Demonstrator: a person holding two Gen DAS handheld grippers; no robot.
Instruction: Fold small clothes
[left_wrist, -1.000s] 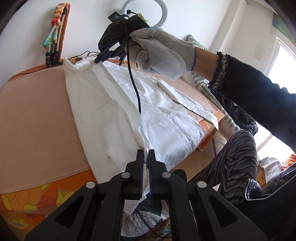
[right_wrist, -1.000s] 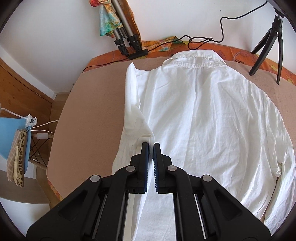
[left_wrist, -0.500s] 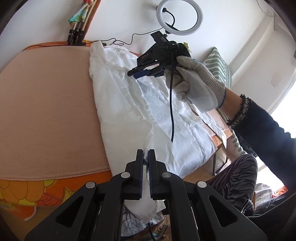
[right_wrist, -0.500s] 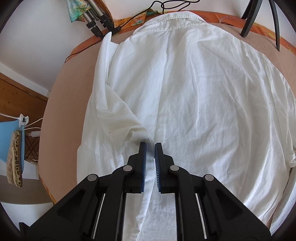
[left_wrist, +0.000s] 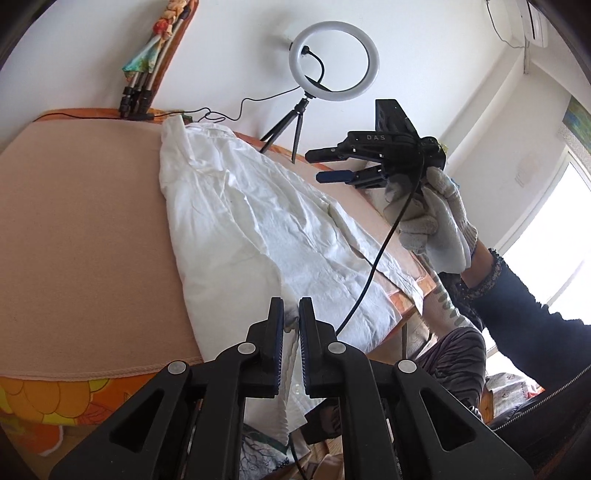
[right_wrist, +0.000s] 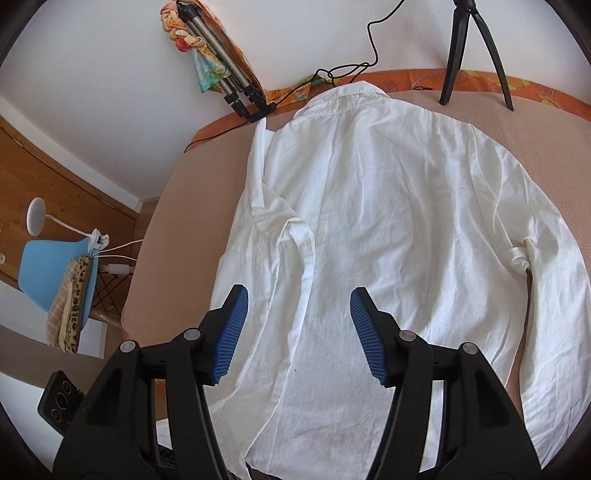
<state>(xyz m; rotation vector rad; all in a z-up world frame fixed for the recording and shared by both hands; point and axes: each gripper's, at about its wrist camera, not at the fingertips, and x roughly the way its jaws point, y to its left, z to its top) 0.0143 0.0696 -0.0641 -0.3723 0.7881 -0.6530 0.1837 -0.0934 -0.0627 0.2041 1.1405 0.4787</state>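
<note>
A white collared shirt lies back-up on the tan-covered table, collar at the far edge. Its left side panel and sleeve are folded over onto the back. My right gripper is open and empty, raised over the shirt's lower half. In the left wrist view the shirt runs away from me, and my left gripper is nearly shut on the hem of the folded side at the near table edge. The right gripper, held by a gloved hand, hovers open above the shirt's far side.
A ring light on a small tripod stands at the table's far edge, its legs beyond the collar. A folded tripod and cables lie at the back. A blue chair stands left of the table.
My right gripper opened, let go of the folded shirt edge and lifted back. My left gripper stayed shut on the hem while its view swung toward the table's far end.
</note>
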